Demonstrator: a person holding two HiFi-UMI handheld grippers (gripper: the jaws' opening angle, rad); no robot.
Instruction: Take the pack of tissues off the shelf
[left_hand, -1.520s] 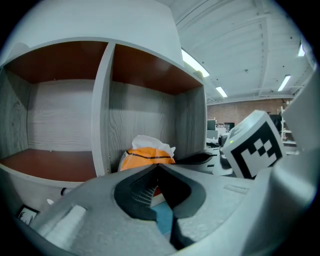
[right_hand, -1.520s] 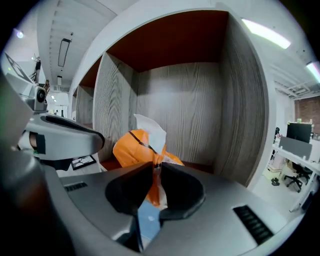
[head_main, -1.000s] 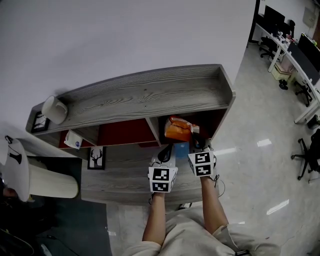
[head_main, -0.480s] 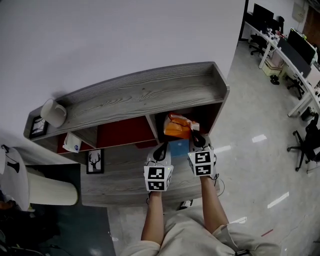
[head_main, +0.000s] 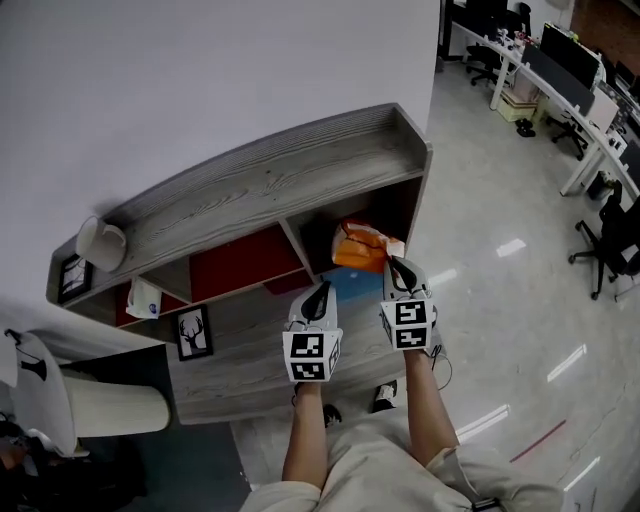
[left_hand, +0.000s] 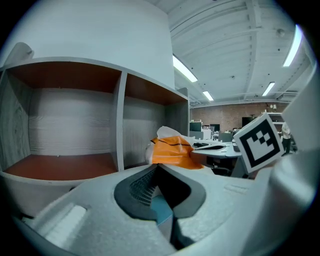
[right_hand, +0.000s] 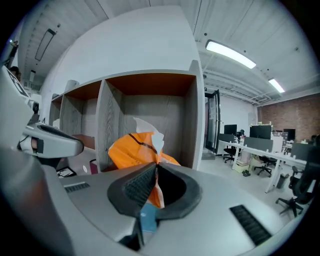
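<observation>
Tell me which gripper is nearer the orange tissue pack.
Right. The right gripper is clamped on the near edge of the orange tissue pack. The left gripper, shut and empty, sits to its left, short of the pack and not touching it.

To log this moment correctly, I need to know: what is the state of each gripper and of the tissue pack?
Left gripper: shut, nothing between its jaws.
Right gripper: shut on the orange wrapper of the tissue pack.
Tissue pack: pinched by its wrapper, at the front of the right compartment of the shelf.
</observation>
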